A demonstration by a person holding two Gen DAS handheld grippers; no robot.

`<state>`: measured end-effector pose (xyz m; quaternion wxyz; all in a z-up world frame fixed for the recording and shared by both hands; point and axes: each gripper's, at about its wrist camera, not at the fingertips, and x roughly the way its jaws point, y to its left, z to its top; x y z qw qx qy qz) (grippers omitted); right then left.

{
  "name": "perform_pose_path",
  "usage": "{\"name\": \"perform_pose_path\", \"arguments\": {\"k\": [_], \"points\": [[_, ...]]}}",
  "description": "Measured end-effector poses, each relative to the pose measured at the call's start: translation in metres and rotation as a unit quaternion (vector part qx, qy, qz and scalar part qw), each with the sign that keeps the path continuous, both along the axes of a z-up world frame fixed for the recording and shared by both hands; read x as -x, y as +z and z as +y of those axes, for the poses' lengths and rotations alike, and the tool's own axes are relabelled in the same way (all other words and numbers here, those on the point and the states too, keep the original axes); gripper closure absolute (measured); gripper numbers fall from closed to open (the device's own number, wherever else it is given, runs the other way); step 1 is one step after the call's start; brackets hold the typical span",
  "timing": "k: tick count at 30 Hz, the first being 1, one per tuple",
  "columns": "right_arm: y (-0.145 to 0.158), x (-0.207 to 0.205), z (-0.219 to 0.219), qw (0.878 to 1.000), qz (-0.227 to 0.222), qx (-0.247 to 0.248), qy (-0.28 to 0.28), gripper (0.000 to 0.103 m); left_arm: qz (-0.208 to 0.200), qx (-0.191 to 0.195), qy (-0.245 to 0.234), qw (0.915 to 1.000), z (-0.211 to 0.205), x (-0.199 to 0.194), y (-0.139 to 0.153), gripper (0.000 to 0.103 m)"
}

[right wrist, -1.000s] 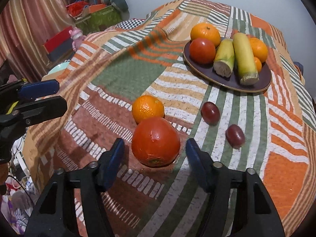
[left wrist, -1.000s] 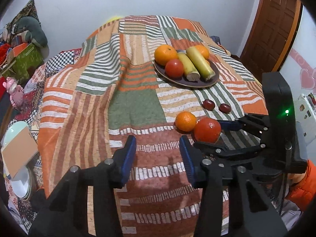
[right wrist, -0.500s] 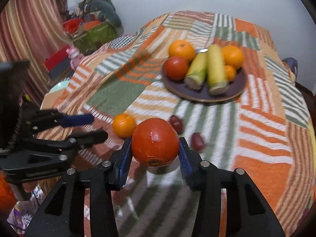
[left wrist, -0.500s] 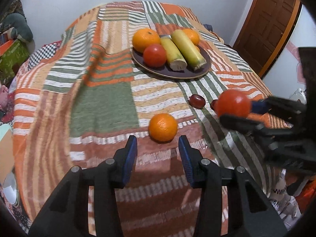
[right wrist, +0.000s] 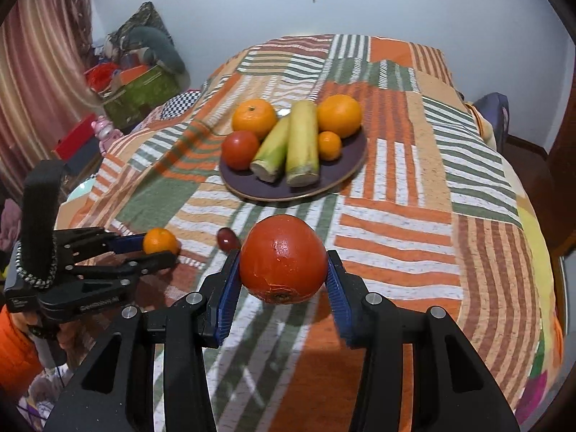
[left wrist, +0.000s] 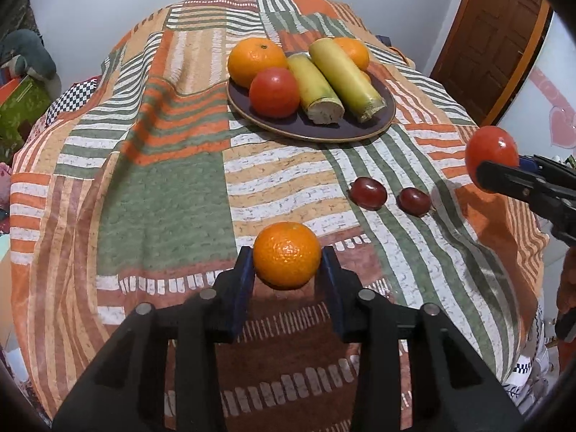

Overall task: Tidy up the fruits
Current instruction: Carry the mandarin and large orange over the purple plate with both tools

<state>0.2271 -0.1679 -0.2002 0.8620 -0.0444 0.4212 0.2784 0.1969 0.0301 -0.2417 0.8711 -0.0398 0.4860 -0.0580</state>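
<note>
My left gripper (left wrist: pixel 287 264) is shut on a small orange (left wrist: pixel 287 255) just above the striped cloth; it also shows in the right wrist view (right wrist: pixel 161 240). My right gripper (right wrist: pixel 283 270) is shut on a red tomato (right wrist: pixel 283 259) held above the cloth, seen at the right edge in the left wrist view (left wrist: pixel 491 151). A dark plate (left wrist: pixel 352 127) farther back holds oranges, a tomato (left wrist: pixel 274 91) and two pale green stalks (left wrist: pixel 343 79). Two dark red grapes (left wrist: pixel 368 192) lie on the cloth between plate and grippers.
The patchwork cloth (left wrist: pixel 162 187) covers a rounded table that drops off at the sides. A wooden door (left wrist: pixel 493 36) stands at the back right. Boxes and toys (right wrist: pixel 140 82) are piled by the curtain on the left.
My left gripper moved forward and shut on the small orange. My right gripper lifted the tomato off the cloth and carried it right and up, toward the plate.
</note>
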Motion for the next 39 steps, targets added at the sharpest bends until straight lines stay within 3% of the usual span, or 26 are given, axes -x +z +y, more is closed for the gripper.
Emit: {"name": "perform_pose_path", "arguments": {"k": [19, 29, 39], "points": [[0.014, -0.047, -0.005, 1.000, -0.021, -0.017, -0.014, 0.061, -0.072, 0.009, -0.006, 0.9974, -0.003, -0.045, 0.059, 0.066], [0.013, -0.084, 0.006, 0.999, -0.032, -0.006, -0.015, 0.061, -0.089, 0.014, -0.011, 0.9959, -0.009, -0.090, 0.066, 0.066], [-0.006, -0.108, 0.018, 1.000, -0.020, 0.012, -0.008, 0.061, -0.082, 0.010, -0.017, 0.9964, -0.015, -0.131, 0.054, 0.066]]}}
